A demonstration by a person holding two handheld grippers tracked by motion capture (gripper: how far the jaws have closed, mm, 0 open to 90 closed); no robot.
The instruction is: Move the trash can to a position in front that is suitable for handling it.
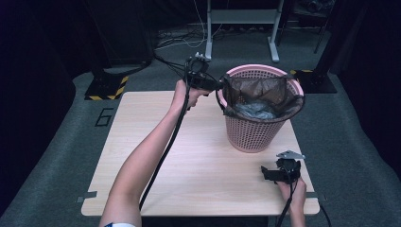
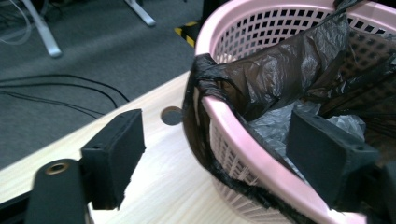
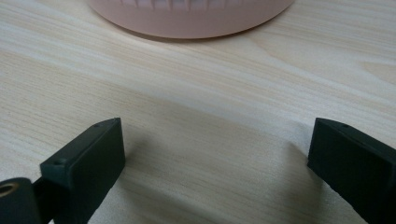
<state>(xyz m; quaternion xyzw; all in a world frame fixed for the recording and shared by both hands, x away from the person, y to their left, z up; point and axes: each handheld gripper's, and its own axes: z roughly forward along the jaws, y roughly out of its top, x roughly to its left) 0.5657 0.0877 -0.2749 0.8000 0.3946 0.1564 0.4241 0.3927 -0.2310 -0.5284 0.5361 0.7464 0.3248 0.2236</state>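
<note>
1. The right tool [image 1: 270, 173] rests on the pale wooden counter [image 1: 198, 156] near its near right corner, jaws spread wide with nothing between them, the basket's foot just beyond.
2. Bare counter lies left of the pink plastic mesh basket [image 1: 255, 132].
3. The left tool [image 1: 218, 86] straddles the basket's far-left rim, jaws wide apart around the rim and the black plastic bag liner [image 1: 265, 92], not pinching.

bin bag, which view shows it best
The high view: the bag lines the whole basket mouth. The left gripper view shows the bag's near edge folded over the rim; the right gripper view has just the basket's base.
</note>
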